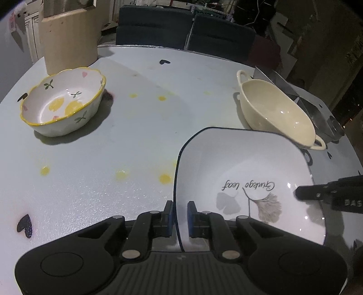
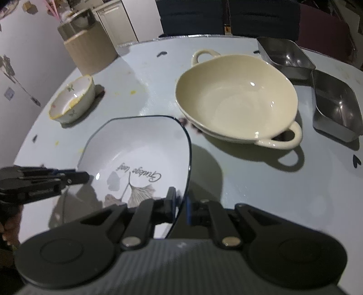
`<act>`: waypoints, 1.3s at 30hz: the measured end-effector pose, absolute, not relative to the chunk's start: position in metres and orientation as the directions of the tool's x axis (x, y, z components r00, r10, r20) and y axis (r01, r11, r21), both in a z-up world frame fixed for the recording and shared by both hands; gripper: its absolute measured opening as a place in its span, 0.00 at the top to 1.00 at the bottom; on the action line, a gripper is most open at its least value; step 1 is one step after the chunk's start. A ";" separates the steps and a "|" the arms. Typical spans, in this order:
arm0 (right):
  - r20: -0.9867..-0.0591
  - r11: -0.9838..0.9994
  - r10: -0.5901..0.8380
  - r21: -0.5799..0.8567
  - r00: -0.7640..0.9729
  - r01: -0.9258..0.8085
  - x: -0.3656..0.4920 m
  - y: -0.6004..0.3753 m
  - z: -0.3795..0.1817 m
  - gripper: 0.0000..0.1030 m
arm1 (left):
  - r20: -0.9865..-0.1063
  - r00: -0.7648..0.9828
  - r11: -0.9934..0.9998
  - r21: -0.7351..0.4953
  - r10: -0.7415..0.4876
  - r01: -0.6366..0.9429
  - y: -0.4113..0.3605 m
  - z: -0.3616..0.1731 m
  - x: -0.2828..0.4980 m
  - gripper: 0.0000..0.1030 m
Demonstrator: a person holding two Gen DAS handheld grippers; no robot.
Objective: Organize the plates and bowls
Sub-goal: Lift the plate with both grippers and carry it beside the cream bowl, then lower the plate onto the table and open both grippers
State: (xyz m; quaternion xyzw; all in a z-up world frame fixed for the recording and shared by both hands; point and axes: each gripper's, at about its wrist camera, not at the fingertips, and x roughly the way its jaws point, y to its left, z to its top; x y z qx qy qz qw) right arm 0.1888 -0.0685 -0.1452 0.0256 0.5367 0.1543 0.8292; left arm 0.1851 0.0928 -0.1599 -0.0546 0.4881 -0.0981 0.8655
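Pale table (image 1: 136, 140) bearing floral bowl (image 1: 63, 102), cream handled bowl (image 2: 236, 99), steel trays (image 2: 335, 104).

I see a pale round table (image 1: 136, 127) with heart and yellow-dot marks; at 12 o'clock, two dark chairs (image 1: 188, 31); at 10 o'clock, white cabinets (image 2: 118, 20). Lighting is dim, the background dark.

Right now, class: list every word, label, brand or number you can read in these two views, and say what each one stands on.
"Ginkgo leaf": cursive script inside the white square plate, beside its leaf drawing; it appears upside down in the left wrist view.
"DAS": raised letters on the right gripper, cut off at the left wrist view's edge, so incomplete.
No other text is readable; the table shows only heart and dot marks.
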 end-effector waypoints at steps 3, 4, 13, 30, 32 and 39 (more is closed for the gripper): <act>-0.894 0.956 0.274 0.214 0.354 -0.200 0.193 -0.070 -0.154 0.87 | -0.833 0.503 0.973 -0.194 -0.229 0.122 0.092 -0.159 0.186 0.89; -0.897 0.957 0.273 0.217 0.347 -0.194 0.194 -0.071 -0.156 0.86 | -0.832 0.503 0.973 -0.197 -0.232 0.123 0.092 -0.158 0.186 0.89; -0.894 0.955 0.288 0.241 0.344 -0.173 0.197 -0.074 -0.166 0.85 | -0.839 0.494 0.973 -0.194 -0.229 0.122 0.092 -0.157 0.188 0.89; -0.862 0.951 0.306 0.260 0.403 -0.165 0.180 -0.090 -0.166 0.84 | -0.851 0.484 0.977 -0.147 -0.205 0.156 0.087 -0.157 0.187 0.76; -0.859 0.954 0.293 0.236 0.419 -0.185 0.174 -0.087 -0.164 0.82 | -0.851 0.486 0.977 -0.140 -0.200 0.159 0.088 -0.157 0.185 0.65; -0.847 0.950 0.306 0.245 0.434 -0.192 0.159 -0.093 -0.159 0.53 | -0.835 0.514 0.977 -0.125 -0.199 0.175 0.085 -0.147 0.177 0.21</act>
